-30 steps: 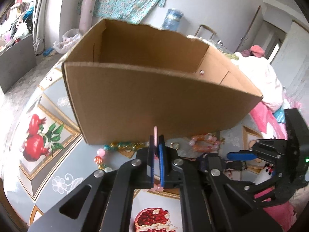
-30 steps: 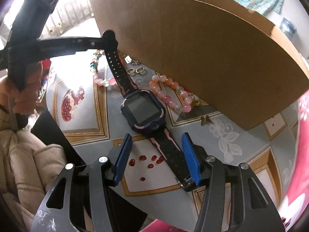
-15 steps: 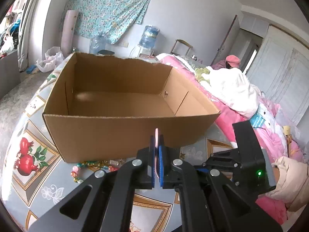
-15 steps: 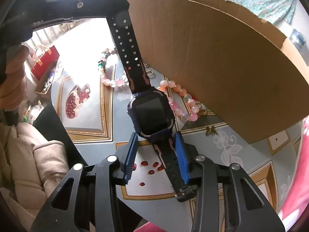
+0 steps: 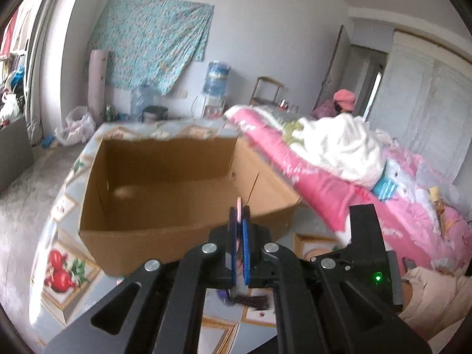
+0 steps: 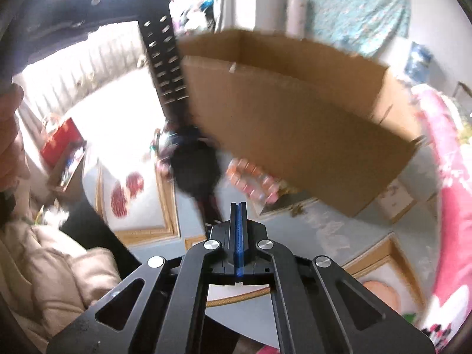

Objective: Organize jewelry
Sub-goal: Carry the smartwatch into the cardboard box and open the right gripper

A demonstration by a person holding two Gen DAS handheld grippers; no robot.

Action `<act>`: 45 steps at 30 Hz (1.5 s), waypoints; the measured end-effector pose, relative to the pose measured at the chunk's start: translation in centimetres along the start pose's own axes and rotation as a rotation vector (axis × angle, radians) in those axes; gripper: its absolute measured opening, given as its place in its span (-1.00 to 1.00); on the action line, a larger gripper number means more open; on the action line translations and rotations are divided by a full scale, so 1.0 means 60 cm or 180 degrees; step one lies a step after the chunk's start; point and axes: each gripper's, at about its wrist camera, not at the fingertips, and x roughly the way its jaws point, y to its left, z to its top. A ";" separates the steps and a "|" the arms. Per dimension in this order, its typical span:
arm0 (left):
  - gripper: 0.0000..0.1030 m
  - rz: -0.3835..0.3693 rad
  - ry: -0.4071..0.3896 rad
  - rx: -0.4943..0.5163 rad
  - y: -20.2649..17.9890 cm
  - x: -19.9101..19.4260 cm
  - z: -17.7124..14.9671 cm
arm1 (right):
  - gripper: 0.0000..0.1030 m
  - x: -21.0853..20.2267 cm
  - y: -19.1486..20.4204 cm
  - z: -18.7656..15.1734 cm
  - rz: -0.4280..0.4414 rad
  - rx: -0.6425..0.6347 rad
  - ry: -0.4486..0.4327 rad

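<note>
My left gripper (image 5: pixel 239 224) is shut on the end of a dark watch strap whose pink edge (image 5: pixel 239 211) sticks up between the pads. In the right wrist view the watch (image 6: pixel 196 165) hangs in the air from the left gripper (image 6: pixel 147 3), strap holes showing, blurred. My right gripper (image 6: pixel 238 215) is shut with nothing between its blue pads, just right of the watch's lower strap. The open cardboard box (image 5: pixel 165 188) stands ahead on the patterned table; I see nothing inside it.
A pink bead bracelet (image 6: pixel 253 181) and small gold pieces lie on the table by the box's near wall (image 6: pixel 295 135). Pink and white bedding (image 5: pixel 339 159) lies to the right. A person's beige sleeve (image 6: pixel 59 280) is at lower left.
My left gripper has lifted the watch higher, and the box now sits lower in view. My right gripper has closed fully and no longer brackets the watch strap.
</note>
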 end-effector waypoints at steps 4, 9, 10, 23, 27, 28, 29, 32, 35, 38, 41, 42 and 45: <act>-0.95 -0.0092 -0.0170 0.0066 -0.010 -0.021 0.061 | -1.00 -0.054 -0.006 0.048 0.0016 0.0076 -0.0325; -0.95 -0.0290 -0.0166 0.0073 -0.011 -0.031 0.138 | 0.27 -0.098 -0.019 0.100 0.0618 0.0335 -0.0712; -0.95 -0.0311 -0.0174 0.0098 -0.011 -0.036 0.149 | 0.34 -0.107 -0.021 0.110 0.0700 0.0339 -0.0866; -0.95 -0.0331 -0.0407 0.0080 0.016 -0.034 0.262 | -0.30 -0.025 -0.043 0.221 0.0465 0.0428 -0.0938; -0.95 -0.0028 -0.0377 -0.0042 0.071 0.007 0.263 | -0.34 0.011 -0.066 0.248 0.0268 0.0212 -0.0632; -0.95 0.0075 -0.0327 -0.0080 0.086 0.023 0.259 | -0.36 0.033 -0.071 0.253 0.0205 0.0143 -0.0492; -0.95 0.0187 -0.0247 -0.0124 0.102 0.042 0.255 | -0.47 0.056 -0.078 0.261 0.0111 0.0052 -0.0304; -0.94 0.0501 0.0173 -0.0277 0.161 0.124 0.232 | -0.67 0.126 -0.098 0.283 0.0031 -0.0109 0.0228; -0.93 0.0796 0.0629 -0.0316 0.205 0.213 0.197 | -0.67 0.210 -0.107 0.302 -0.0167 -0.0400 0.0756; -0.85 0.0952 0.0898 -0.0356 0.232 0.262 0.171 | -0.66 0.271 -0.104 0.295 -0.0173 -0.0507 0.1200; -0.58 0.1111 0.1065 -0.0410 0.255 0.282 0.154 | -0.56 0.321 -0.107 0.284 -0.0218 -0.0533 0.1549; -0.54 0.1106 0.1090 -0.0464 0.261 0.282 0.154 | -0.54 0.327 -0.108 0.282 -0.0222 -0.0536 0.1590; -0.13 0.1154 0.0937 -0.0472 0.267 0.263 0.161 | -0.26 0.325 -0.107 0.276 -0.0193 -0.0530 0.1603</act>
